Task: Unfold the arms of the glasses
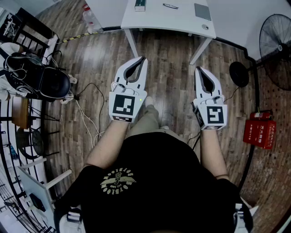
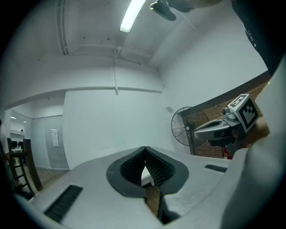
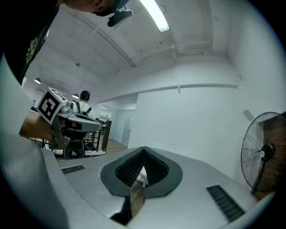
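Observation:
The glasses (image 1: 170,6) lie as a thin dark frame on the white table (image 1: 182,20) at the far end of the head view; their arms are too small to make out. Both grippers hang over the wooden floor well short of the table, pointing toward it. My left gripper (image 1: 143,58) is shut with nothing in it, its jaw tips meeting in its own view (image 2: 145,148). My right gripper (image 1: 198,69) is likewise shut and empty (image 3: 144,148). Each gripper view looks up at white walls and ceiling, so the glasses do not show there.
On the table also lie a dark box (image 1: 140,5) and a grey pad (image 1: 203,11). A standing fan (image 1: 276,43) and a red extinguisher box (image 1: 259,129) are at the right. A black chair (image 1: 43,77) and floor cables (image 1: 88,119) are at the left.

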